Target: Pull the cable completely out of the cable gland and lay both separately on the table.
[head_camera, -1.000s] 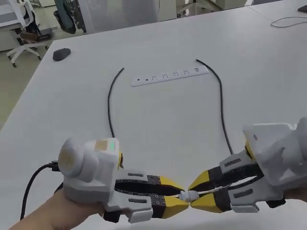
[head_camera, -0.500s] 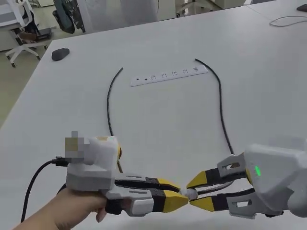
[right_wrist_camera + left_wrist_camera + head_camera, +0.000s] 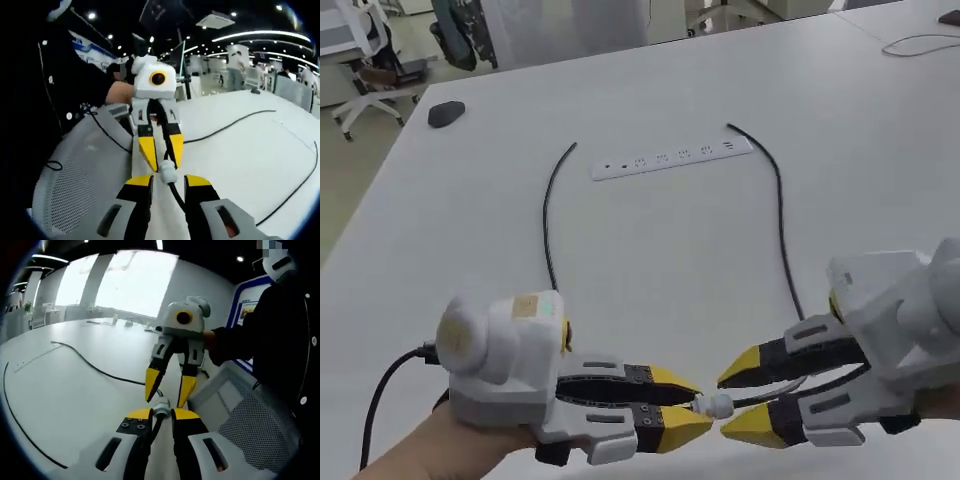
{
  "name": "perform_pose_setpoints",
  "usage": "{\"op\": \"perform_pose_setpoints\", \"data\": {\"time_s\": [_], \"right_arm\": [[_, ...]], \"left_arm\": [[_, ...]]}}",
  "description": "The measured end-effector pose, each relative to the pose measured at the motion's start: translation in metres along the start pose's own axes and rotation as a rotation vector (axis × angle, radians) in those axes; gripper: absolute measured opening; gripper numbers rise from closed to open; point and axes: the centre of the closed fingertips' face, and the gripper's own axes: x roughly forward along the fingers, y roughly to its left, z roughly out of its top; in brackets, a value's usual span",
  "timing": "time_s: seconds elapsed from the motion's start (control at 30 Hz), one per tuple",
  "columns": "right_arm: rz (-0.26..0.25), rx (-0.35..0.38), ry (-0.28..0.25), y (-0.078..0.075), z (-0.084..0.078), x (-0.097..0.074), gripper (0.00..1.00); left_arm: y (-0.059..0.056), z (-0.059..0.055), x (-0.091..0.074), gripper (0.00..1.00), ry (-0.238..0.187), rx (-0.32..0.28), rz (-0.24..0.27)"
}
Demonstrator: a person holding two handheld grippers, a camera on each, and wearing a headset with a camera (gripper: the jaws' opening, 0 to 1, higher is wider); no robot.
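Low over the near edge of the worktop [image 3: 650, 260], my left tool [image 3: 688, 408] is pressed together on the end of the white cable gland [image 3: 712, 405]. I hold it there so the fitting stays put while the wire is drawn. My right tool [image 3: 722, 407] meets it nose to nose. Its jaws are spread, one on each side of the point where the black cable [image 3: 781, 215] leaves the gland, and they grip nothing yet.

The cable is threaded through the gland. It trails out across the worktop in two long arcs, and its ends lie near the white power strip [image 3: 672, 158].

As I judge it, the pull has barely begun. The right tool must close on the cable just beside the gland and draw away. A long run has to pass through, and the thin jacket could slip.
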Motion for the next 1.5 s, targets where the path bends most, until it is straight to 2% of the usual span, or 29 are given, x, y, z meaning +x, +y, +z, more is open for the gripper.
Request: {"op": "perform_pose_setpoints", "data": {"time_s": [0.1, 0.13, 0.23, 0.27, 0.3, 0.37, 0.47, 0.53, 0.67, 0.77, 0.83, 0.9, 0.97, 1.0, 1.03, 1.07, 1.1, 1.2, 1.33, 1.5], "right_arm": [[0.007, 0.021, -0.006, -0.004, 0.002, -0.002, 0.16], [0.010, 0.027, -0.007, -0.005, 0.002, -0.002, 0.14], [0.047, 0.079, -0.005, -0.001, 0.001, -0.001, 0.14], [0.080, 0.133, 0.004, 0.004, 0.000, 0.000, 0.13], [0.090, 0.143, 0.000, 0.005, 0.001, 0.001, 0.14], [0.076, 0.114, 0.000, 0.003, 0.002, 0.001, 0.10], [0.086, 0.099, 0.000, 0.008, 0.002, 0.002, 0.08], [0.076, 0.046, -0.002, 0.008, 0.003, 0.003, 0.08], [0.041, -0.117, 0.010, 0.010, 0.001, 0.004, 0.08], [0.005, -0.271, 0.016, 0.009, 0.000, 0.004, 0.07], [-0.020, -0.391, 0.018, 0.009, 0.001, 0.005, 0.07], [-0.038, -0.419, 0.031, 0.010, 0.000, 0.004, 0.07], [-0.050, -0.445, 0.035, 0.008, 0.000, 0.004, 0.07], [-0.051, -0.427, 0.036, 0.007, 0.000, 0.004, 0.08], [-0.048, -0.376, 0.042, 0.007, -0.001, 0.004, 0.08], [-0.044, -0.303, 0.061, 0.006, -0.004, 0.003, 0.08], [-0.042, -0.276, 0.071, 0.004, -0.006, 0.002, 0.08], [-0.063, -0.307, 0.105, -0.003, -0.013, -0.002, 0.12], [-0.065, -0.322, 0.120, -0.002, -0.018, -0.005, 0.01], [-0.084, -0.342, 0.137, -0.004, -0.020, -0.004, 0.00]], "left_arm": [[-0.002, 0.001, -0.001, 0.15, 0.002, 0.034, 0.002], [-0.003, 0.005, -0.001, 0.15, -0.015, 0.041, -0.002], [-0.004, 0.011, -0.003, 0.15, -0.039, 0.054, -0.005], [-0.003, 0.012, -0.003, 0.15, -0.043, 0.058, -0.003], [-0.003, 0.013, -0.003, 0.15, -0.043, 0.059, -0.002], [-0.004, 0.012, -0.003, 0.15, -0.035, 0.064, -0.003], [-0.005, 0.010, -0.004, 0.15, -0.032, 0.060, 0.000], [-0.004, 0.010, -0.005, 0.15, -0.032, 0.055, 0.004], [-0.004, 0.007, -0.005, 0.15, -0.027, 0.006, 0.011], [-0.002, 0.006, -0.005, 0.16, -0.034, -0.068, 0.019], [-0.001, 0.006, -0.006, 0.16, -0.038, -0.166, 0.015], [0.000, 0.007, -0.006, 0.16, -0.041, -0.118, 0.018], [0.000, 0.007, -0.006, 0.15, -0.041, -0.120, 0.020], [0.000, 0.007, -0.006, 0.15, -0.044, -0.115, 0.020], [0.000, 0.007, -0.005, 0.15, -0.043, -0.112, 0.018], [-0.001, 0.006, -0.005, 0.15, -0.034, -0.084, 0.020], [-0.001, 0.005, -0.004, 0.15, -0.027, -0.067, 0.020], [-0.002, 0.003, -0.005, 0.15, -0.019, -0.058, 0.021], [-0.001, 0.002, -0.007, 0.15, -0.020, -0.058, 0.026], [0.000, 0.001, -0.005, 0.15, -0.012, -0.051, 0.033]]}}
